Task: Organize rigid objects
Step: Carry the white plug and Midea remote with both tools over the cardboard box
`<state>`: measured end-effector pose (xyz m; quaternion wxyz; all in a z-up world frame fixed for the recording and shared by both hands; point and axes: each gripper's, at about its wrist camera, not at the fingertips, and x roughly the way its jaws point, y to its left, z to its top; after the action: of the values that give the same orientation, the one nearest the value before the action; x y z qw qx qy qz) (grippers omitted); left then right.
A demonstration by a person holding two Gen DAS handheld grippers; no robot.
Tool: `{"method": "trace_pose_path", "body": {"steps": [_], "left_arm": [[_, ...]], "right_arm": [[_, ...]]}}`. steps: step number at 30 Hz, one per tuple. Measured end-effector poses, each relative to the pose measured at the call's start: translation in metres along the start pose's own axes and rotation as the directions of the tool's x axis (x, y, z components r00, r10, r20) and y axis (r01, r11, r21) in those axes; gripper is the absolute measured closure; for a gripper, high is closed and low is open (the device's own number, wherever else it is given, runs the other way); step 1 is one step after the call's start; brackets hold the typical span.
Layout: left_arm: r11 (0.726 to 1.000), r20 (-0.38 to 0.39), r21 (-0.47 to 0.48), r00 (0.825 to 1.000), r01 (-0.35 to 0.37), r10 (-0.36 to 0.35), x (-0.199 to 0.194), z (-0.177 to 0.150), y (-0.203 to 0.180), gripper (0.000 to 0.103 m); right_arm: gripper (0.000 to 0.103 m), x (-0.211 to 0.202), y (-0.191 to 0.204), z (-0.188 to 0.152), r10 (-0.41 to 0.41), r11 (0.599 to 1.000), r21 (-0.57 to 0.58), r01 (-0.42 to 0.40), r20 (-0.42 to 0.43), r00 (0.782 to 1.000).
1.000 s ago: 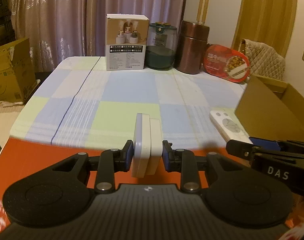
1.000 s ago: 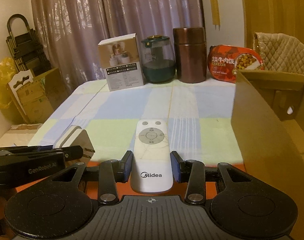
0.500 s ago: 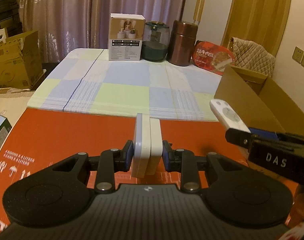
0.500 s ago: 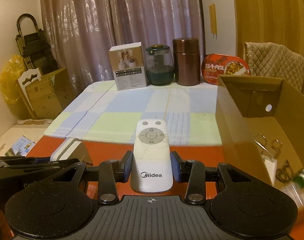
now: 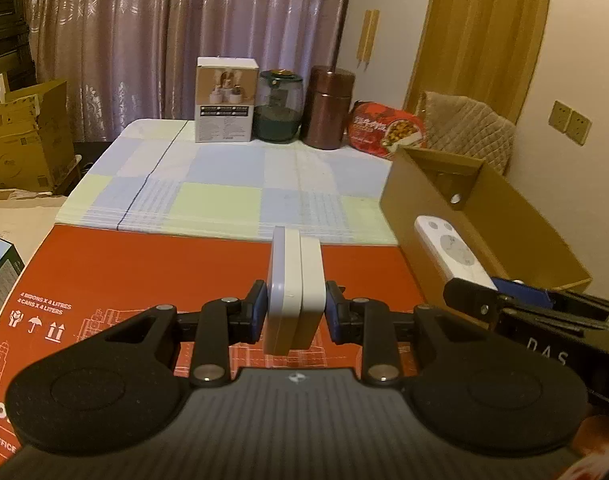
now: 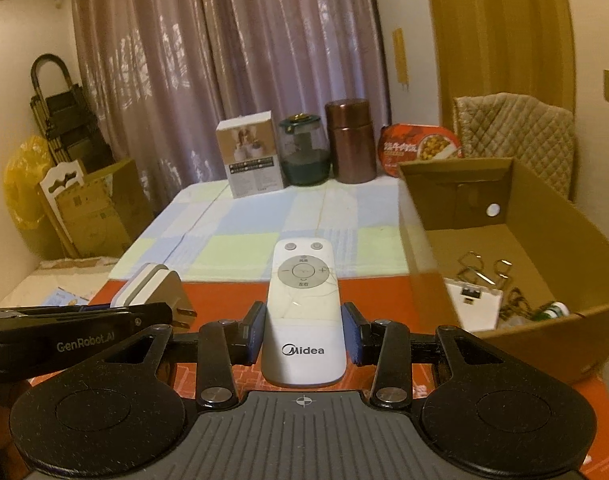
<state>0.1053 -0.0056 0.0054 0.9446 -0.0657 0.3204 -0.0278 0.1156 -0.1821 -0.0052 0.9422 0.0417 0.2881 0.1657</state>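
Note:
My left gripper (image 5: 295, 312) is shut on a white plug adapter (image 5: 294, 280), held on edge above a red flat carton (image 5: 164, 276). From the right wrist view the same adapter (image 6: 152, 284) shows its metal prongs, beside the left gripper's black finger. My right gripper (image 6: 303, 334) is shut on a white Midea remote (image 6: 304, 304), which points forward. The remote (image 5: 450, 250) also appears at the right of the left wrist view, in front of an open cardboard box (image 5: 408, 184). That box (image 6: 428, 256) stands to the right and holds metal clips, a white flat item and a small bottle.
A bed with a checked sheet (image 6: 264, 216) lies ahead. At its far edge stand a white product box (image 6: 250, 152), a dark green jar (image 6: 304, 152), a brown canister (image 6: 350, 140) and a red food tray (image 6: 420, 148). Cardboard boxes (image 5: 24, 136) sit at the left by the curtain.
Both grippers have drawn back from the bed and risen, each keeping its object. The red carton now fills the foreground and the inside of the cardboard box has come into view.

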Motion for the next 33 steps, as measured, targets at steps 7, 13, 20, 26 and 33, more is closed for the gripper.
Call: {"method": "trace_pose_path", "body": {"steps": [7,13,20,26,33], "left_arm": [[0.999,0.005,0.015,0.999,0.051,-0.051,-0.02,-0.005,-0.021,0.078],[0.995,0.007,0.032,0.995,0.099,-0.099,-0.031,-0.007,-0.044,0.078],[0.986,0.0,0.052,0.987,0.159,-0.16,-0.036,-0.008,-0.071,0.078],[0.979,-0.011,0.076,0.982,0.189,-0.188,-0.037,-0.01,-0.091,0.078],[0.971,-0.025,0.099,0.976,0.218,-0.217,-0.033,-0.011,-0.114,0.078]], "right_arm": [[0.066,-0.03,-0.012,-0.006,-0.018,0.999,0.032,0.018,-0.001,1.0],[0.066,-0.057,-0.025,-0.009,-0.055,0.998,0.031,0.055,0.006,0.998],[0.066,-0.081,-0.044,-0.011,-0.107,0.994,0.033,0.107,0.002,0.994],[0.066,-0.094,-0.063,-0.015,-0.141,0.989,0.048,0.141,0.004,0.99],[0.066,-0.105,-0.084,-0.016,-0.172,0.983,0.067,0.17,0.015,0.985]]}}
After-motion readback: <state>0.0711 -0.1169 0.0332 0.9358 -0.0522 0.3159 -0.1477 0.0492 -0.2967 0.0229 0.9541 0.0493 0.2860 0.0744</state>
